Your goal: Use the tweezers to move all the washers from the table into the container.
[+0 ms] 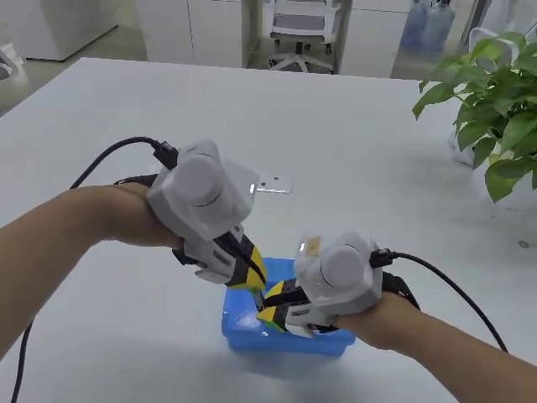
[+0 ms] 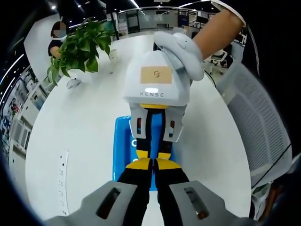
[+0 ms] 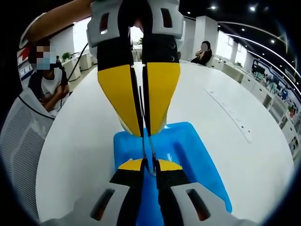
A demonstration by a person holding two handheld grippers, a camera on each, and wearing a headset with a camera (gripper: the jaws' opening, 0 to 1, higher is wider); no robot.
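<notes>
A blue container [image 1: 252,332] stands on the white table near me, and both grippers meet nose to nose above it. My left gripper [image 1: 252,277] comes in from the left and my right gripper [image 1: 270,306] from the right. In the right gripper view, thin metal tweezers [image 3: 148,150] run from between the left gripper's [image 3: 143,132] yellow fingers down into my right gripper's [image 3: 150,165] closed tips, over the container [image 3: 188,150]. In the left gripper view, my left gripper [image 2: 154,164] stands shut against the right gripper's [image 2: 153,154] tips, with the container [image 2: 123,136] beneath.
A small shiny flat piece [image 1: 273,184] lies on the table beyond the grippers. A potted plant [image 1: 495,117] stands at the right edge, and an office chair [image 1: 298,25] behind the far edge. Cables trail from both grippers. Bare white tabletop [image 1: 126,101] stretches left and ahead.
</notes>
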